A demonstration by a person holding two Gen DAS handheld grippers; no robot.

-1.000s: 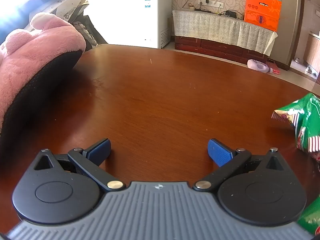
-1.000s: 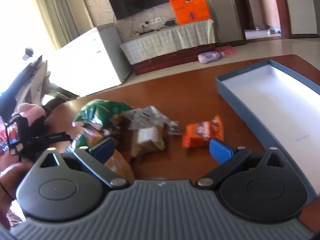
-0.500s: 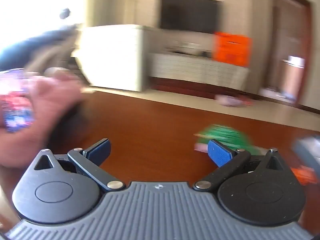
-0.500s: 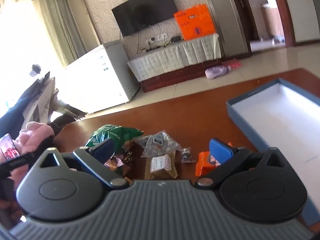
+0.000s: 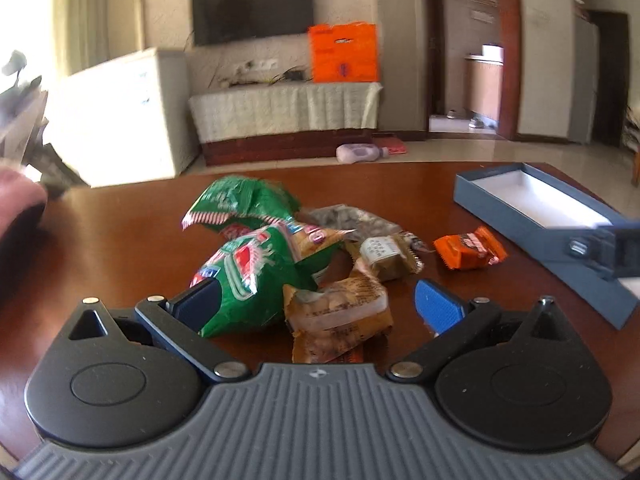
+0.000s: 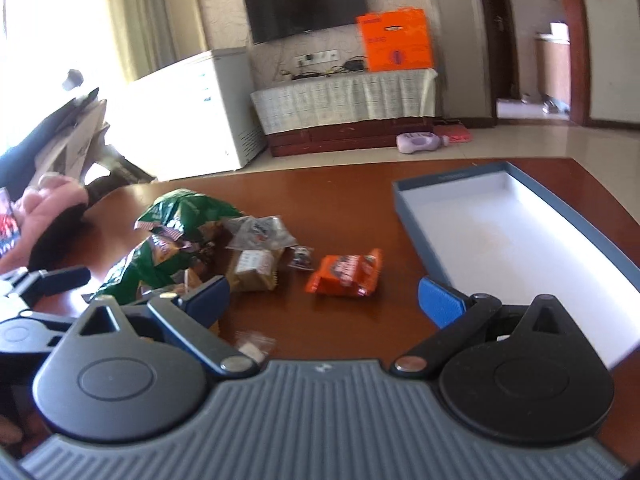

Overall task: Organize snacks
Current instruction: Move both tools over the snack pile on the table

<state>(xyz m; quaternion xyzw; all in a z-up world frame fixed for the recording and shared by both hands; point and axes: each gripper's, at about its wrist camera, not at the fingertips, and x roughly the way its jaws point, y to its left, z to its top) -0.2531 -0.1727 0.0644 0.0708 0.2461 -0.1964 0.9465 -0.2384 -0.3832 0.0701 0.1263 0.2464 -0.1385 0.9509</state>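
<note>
From the left wrist we see a big change: a second ago our left hand-held gripper [image 5: 316, 304] faced bare table [image 5: 120, 240] and a pink plush; now it has swung round onto the snack pile, jaws wide and empty, with the green snack bag [image 5: 256, 276] and a tan peanut packet [image 5: 340, 316] between its fingers. The orange wrapper [image 5: 470, 248] lies apart, near the open blue box [image 5: 532, 204]

From the right wrist, our right hand-held gripper [image 6: 324, 304] has dropped lower over the table [image 6: 360, 184], also wide and empty, the orange wrapper [image 6: 346, 272] just ahead and the blue box [image 6: 516, 236] beside it, holding no snacks. We judge sorting is only starting
</note>
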